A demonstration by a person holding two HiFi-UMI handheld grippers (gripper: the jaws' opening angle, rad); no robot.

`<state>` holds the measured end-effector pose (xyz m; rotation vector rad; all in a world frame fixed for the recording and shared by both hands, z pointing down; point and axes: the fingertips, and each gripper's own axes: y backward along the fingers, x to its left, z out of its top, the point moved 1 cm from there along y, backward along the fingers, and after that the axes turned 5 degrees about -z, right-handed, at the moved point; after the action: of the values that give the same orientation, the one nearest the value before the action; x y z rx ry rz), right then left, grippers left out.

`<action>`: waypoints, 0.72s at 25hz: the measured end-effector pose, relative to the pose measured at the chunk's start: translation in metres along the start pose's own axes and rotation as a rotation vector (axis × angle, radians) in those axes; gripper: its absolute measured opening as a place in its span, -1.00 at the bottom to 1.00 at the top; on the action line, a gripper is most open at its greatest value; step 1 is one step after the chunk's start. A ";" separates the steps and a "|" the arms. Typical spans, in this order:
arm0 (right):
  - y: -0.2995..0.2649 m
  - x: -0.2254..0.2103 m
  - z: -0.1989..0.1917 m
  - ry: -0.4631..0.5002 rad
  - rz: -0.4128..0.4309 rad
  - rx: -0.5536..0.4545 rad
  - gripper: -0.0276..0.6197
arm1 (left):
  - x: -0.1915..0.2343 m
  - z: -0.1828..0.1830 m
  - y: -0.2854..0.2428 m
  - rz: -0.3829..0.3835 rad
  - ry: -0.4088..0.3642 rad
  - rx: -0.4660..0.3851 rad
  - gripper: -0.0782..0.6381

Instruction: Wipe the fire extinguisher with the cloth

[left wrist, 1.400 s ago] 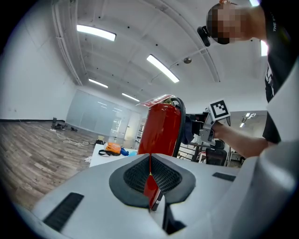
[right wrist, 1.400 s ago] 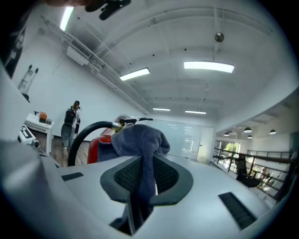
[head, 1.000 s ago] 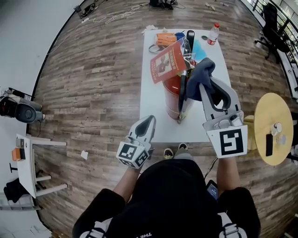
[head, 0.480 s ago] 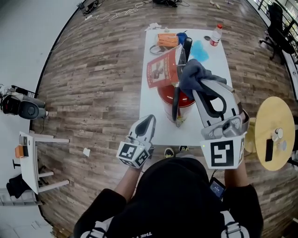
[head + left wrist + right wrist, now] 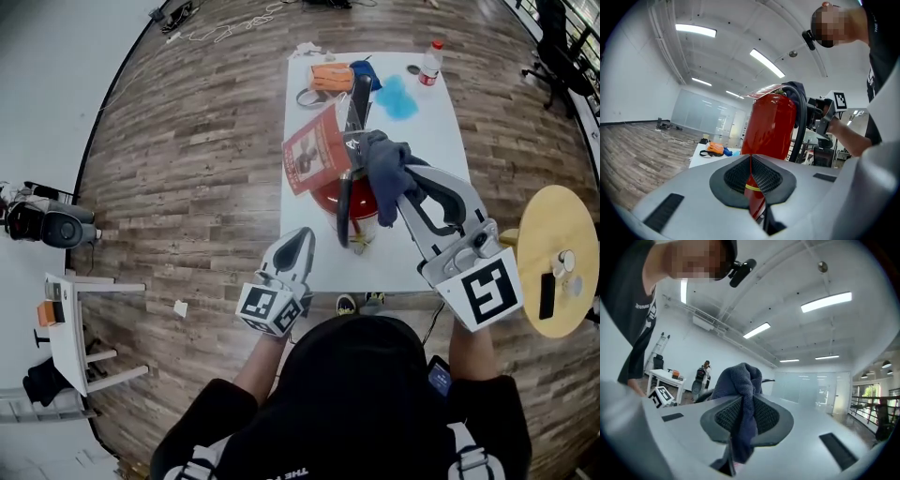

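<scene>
Pinching the limp cloth [image 5: 384,161], right gripper [image 5: 401,187] fingers sit atop the presumably heavy, slick fire extinguisher [image 5: 771,126]. Left gripper [image 5: 301,238] fingers press together, empty.

An open lab or office hall: wood-plank floor [image 5: 187,169], white work table [image 5: 433,159], swivel chair [image 5: 570,58], loose cables [image 5: 225,23] on the floor, ceiling strip lights [image 5: 696,30] and glass partition walls [image 5: 701,111].

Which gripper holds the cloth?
The right gripper, jaws shut on the dark blue cloth; the left gripper is shut on nothing.
</scene>
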<state>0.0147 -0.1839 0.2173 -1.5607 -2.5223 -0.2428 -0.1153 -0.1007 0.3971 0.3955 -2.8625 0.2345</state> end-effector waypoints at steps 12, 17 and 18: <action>0.016 0.015 -0.209 -0.370 -0.016 0.328 -0.73 | -0.014 -0.015 -0.006 -0.019 -0.012 0.066 -0.72; 0.026 0.036 -0.166 -0.327 0.040 0.246 -0.73 | -0.023 -0.020 -0.013 -0.042 -0.017 0.087 -0.72; 0.027 0.039 -0.141 -0.307 0.057 0.192 -0.73 | -0.024 -0.021 -0.015 -0.044 -0.017 0.087 -0.72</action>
<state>0.0293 -0.1695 0.3644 -1.6988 -2.6184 0.2592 -0.0847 -0.1050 0.4125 0.4784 -2.8635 0.3496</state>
